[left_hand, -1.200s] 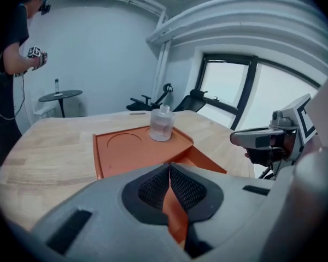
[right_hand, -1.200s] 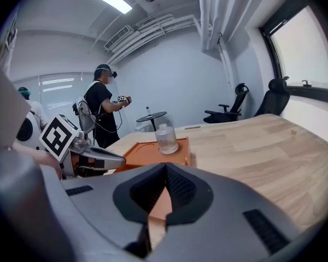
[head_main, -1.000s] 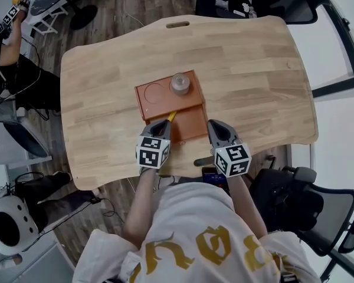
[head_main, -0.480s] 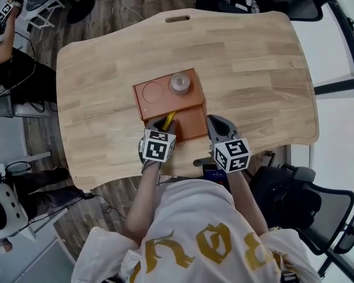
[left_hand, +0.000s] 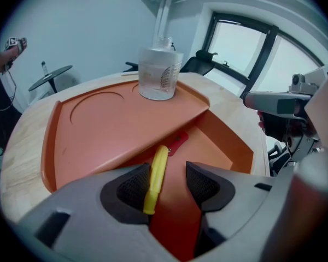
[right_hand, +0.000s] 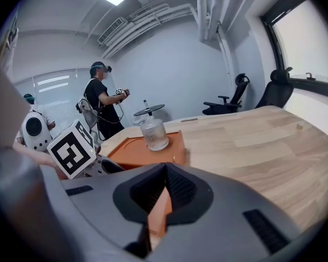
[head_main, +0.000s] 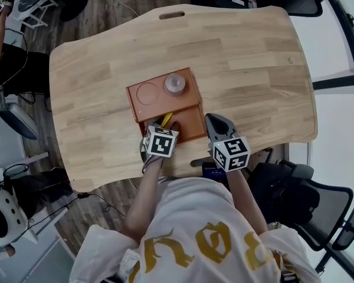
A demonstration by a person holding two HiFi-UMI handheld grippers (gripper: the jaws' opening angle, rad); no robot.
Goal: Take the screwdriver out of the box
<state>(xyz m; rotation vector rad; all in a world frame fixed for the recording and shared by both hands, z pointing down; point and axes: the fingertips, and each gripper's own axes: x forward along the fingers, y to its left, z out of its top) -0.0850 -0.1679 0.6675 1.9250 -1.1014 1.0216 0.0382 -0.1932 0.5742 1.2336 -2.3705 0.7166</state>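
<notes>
An orange box [head_main: 143, 106] lies on the wooden table, its drawer [head_main: 190, 122] pulled out toward me. The screwdriver [left_hand: 156, 178] with a yellow handle lies in the drawer, a small red part at its far end; its handle tip also shows in the head view [head_main: 166, 120]. My left gripper [left_hand: 168, 185] points steeply down into the drawer with its jaws opening; the handle lies between them, close to the left pad, not pressed. My right gripper [right_hand: 165, 192] is shut on the drawer's front edge [right_hand: 159, 205], at the drawer's right corner [head_main: 211, 121].
A clear plastic jar [head_main: 174, 84] stands on the box top beside a round recess [head_main: 146, 92]. The table's near edge [head_main: 183, 168] runs just under both grippers. Office chairs [head_main: 295, 193] stand to the right; another person [right_hand: 101, 105] stands beyond the table's left end.
My left gripper has sunk into the drawer over the yellow handle and its jaws have opened. The right gripper has stayed on the drawer's edge.
</notes>
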